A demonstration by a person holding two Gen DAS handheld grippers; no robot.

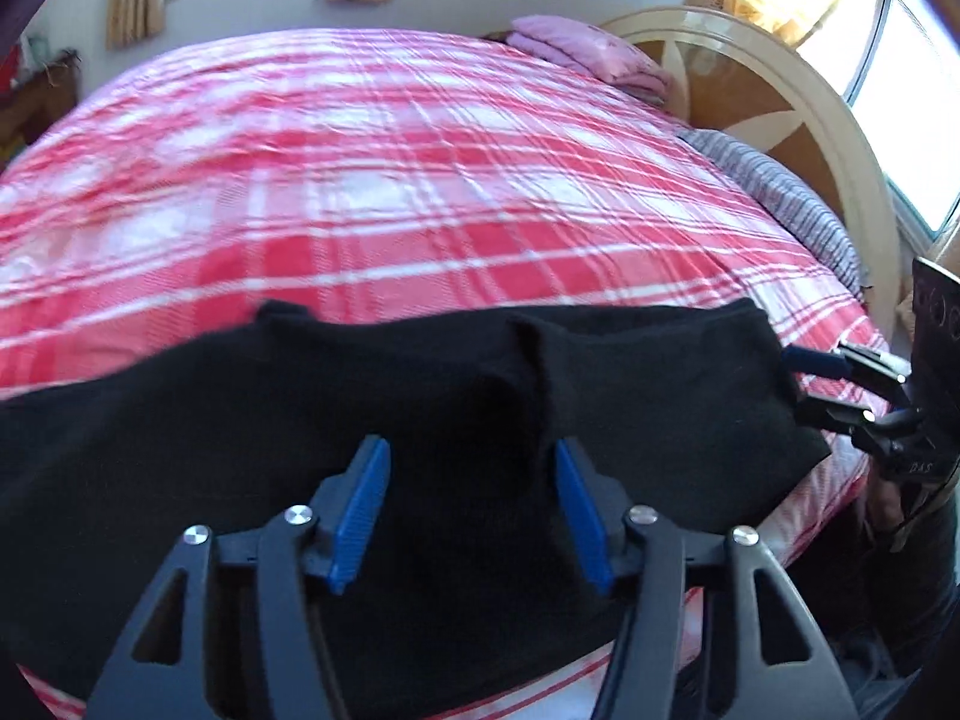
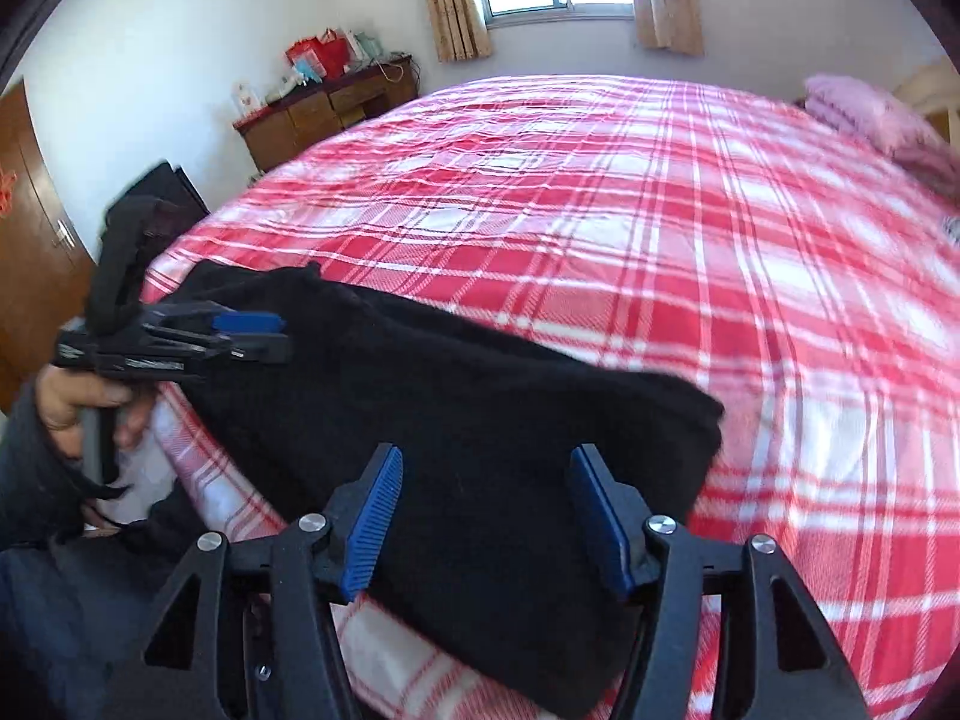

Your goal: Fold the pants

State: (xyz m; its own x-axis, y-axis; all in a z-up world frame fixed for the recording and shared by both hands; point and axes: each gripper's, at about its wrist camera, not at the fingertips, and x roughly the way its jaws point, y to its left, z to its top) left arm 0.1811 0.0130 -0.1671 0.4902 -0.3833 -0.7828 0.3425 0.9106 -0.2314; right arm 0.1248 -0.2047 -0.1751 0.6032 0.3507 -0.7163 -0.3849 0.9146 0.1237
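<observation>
Pants (image 1: 372,420): black, lying flat along the near edge of the bed (image 1: 420,180), directly ahead of and beneath both our grippers. Left gripper (image 1: 471,516): fingers spread apart, holding nothing, above the pants. Right gripper (image 2: 486,516): fingers spread apart, holding nothing, over the pants' end

Both tongs look the same: matte black frames with triangular cutouts, round silver screws at the pivots, and ribbed blue pads (image 1: 360,510) on the inner faces. Left tongs (image 1: 471,510), right tongs (image 2: 486,516). The left hand (image 2: 72,399) shows bare skin, with a dark sleeve (image 2: 24,480) behind it.
</observation>
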